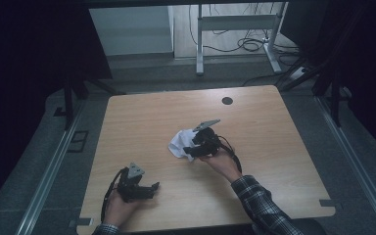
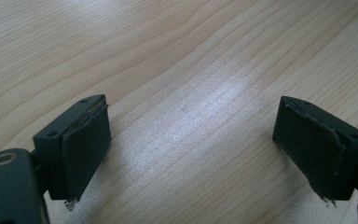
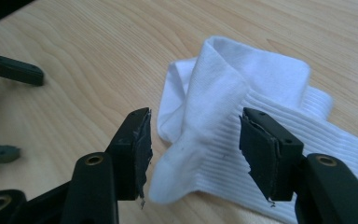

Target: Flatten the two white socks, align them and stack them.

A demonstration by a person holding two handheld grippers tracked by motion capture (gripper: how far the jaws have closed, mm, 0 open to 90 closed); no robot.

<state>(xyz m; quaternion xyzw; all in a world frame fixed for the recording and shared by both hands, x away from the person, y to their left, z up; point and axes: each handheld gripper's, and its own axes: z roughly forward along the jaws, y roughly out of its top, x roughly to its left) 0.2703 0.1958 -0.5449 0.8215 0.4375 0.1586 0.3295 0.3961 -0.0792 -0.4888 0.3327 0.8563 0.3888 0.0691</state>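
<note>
A white ribbed sock (image 1: 180, 143) lies crumpled near the middle of the wooden table (image 1: 264, 127). My right gripper (image 1: 192, 151) sits at its right edge; in the right gripper view the sock (image 3: 233, 107) lies folded over itself, and the right gripper (image 3: 196, 144) stands open with its jaws on either side of the ribbed cuff, not closed on it. My left gripper (image 1: 152, 188) rests near the front left of the table. In its own view the left gripper (image 2: 191, 135) is wide open over bare wood.
A small dark round hole (image 1: 227, 101) sits near the table's far edge. Beyond the table stand a metal frame (image 1: 235, 29) and loose cables (image 1: 254, 45) on the floor. The other hand's jaws (image 3: 14, 74) show at the left edge of the right gripper view.
</note>
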